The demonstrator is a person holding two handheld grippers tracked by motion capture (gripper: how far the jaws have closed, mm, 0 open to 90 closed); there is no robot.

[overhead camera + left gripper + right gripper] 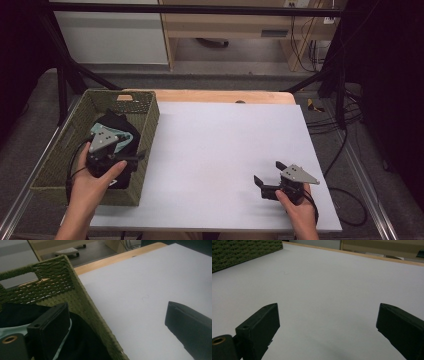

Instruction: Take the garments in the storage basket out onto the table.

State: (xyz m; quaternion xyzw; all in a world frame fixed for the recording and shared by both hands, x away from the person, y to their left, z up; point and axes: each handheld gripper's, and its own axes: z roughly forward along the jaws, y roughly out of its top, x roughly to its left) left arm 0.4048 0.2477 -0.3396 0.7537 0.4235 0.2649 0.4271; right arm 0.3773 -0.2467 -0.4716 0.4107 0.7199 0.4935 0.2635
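My left gripper (131,159), jaws spread wide, straddles the woven green basket's (145,131) right wall above the crumpled black-and-mint cloth (121,131) inside, poised to grab; my right gripper (270,177) waits open on the white tabletop (220,150).

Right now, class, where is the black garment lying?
In the high view the black garment lies inside the green woven basket at the table's left, directly under the left gripper.

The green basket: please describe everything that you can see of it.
The green basket is rectangular and looks woven from olive cord, with a cut-out handle in its far wall. It stands upright at the left edge of the table, partly on the white sheet. Dark cloth and something pale green lie inside. The left gripper hangs open across its right wall, one jaw inside, one outside.
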